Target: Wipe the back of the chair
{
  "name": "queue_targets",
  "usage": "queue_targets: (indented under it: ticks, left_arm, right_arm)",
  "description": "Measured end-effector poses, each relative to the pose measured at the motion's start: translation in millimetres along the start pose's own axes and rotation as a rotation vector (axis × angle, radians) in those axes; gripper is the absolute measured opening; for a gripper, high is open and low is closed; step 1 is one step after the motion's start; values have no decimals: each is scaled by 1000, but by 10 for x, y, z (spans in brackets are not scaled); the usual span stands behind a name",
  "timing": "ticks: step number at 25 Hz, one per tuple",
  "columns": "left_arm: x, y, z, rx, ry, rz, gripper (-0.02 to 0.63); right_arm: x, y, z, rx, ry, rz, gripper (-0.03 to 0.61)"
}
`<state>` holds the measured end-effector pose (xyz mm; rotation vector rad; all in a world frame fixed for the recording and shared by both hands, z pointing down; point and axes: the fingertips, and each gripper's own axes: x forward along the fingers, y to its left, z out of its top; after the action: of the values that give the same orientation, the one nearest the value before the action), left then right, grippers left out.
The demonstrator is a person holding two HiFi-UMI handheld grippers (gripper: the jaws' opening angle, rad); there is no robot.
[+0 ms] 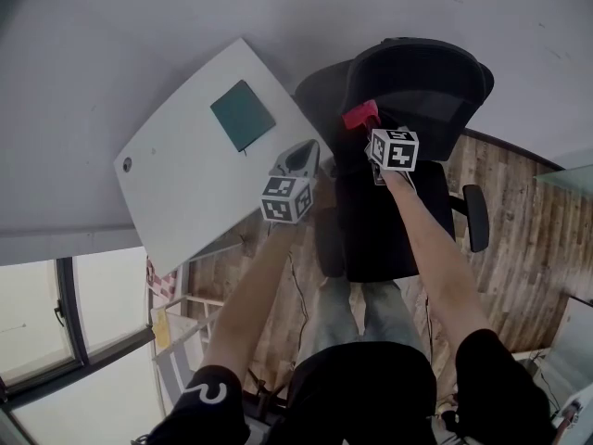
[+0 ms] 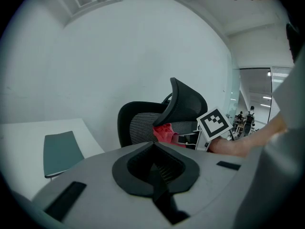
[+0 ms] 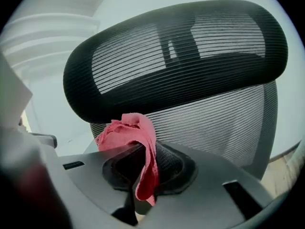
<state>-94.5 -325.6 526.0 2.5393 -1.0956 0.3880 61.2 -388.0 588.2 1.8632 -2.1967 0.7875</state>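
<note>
A crumpled pink cloth [image 3: 128, 130] sits closest to the lens, pinched in the right hand-held gripper [image 3: 143, 161], whose jaws are closed on its middle so one end bunches up ahead of the tips and the other hangs down behind them. Straight ahead of that hand-held gripper, just beyond the cloth, stands the mesh back [image 3: 224, 123] of the office chair [image 1: 417, 82], with the curved headrest [image 3: 176, 56] ahead and above; whether the cloth already touches the mesh I cannot tell. The back's long axis runs upward past the tips, so the wipe probably calls for strokes up and down or across it. The left hand-held gripper [image 2: 155, 149] has its jaws together on nothing and hangs to the left of the right one, farther from the chair, with the white table [image 1: 185, 184] and a green pad [image 1: 243, 114] ahead on its left. The right is clearly the nearer hand.
</note>
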Motion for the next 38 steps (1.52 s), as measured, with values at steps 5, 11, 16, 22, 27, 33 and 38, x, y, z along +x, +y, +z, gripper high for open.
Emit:
queue_targets:
  ticks: [5,11,16,22,27,33,38]
  left_arm:
    - [161,-328,87,22,-15,-47,25]
    - [341,-629,142,40,-18,-65,25]
    - [486,-827,187,48,-16,-72,25]
    - [678,-1108,276,66,-20,-83,25]
    - [827,-1303,345,83,-18,-97,25]
    - [954,-1489,365,101,-9,-104,25]
    - [1057,-1589,386,106,-1,-108,25]
  right_arm:
    - [-107,-332,70,9,-3,-26,70]
    - [-263,-722,154,13,-16,-56,70]
    - [-364,-1024,229,19,-23,-78,69]
    - [-464,-1372,326,28,-34,-80,69]
    - [-557,-1649,354,35,-37,-107,69]
    - [-702,-2026,383,50,-40,-158,69]
    - [-774,-2313,410,52,-36,-193,69]
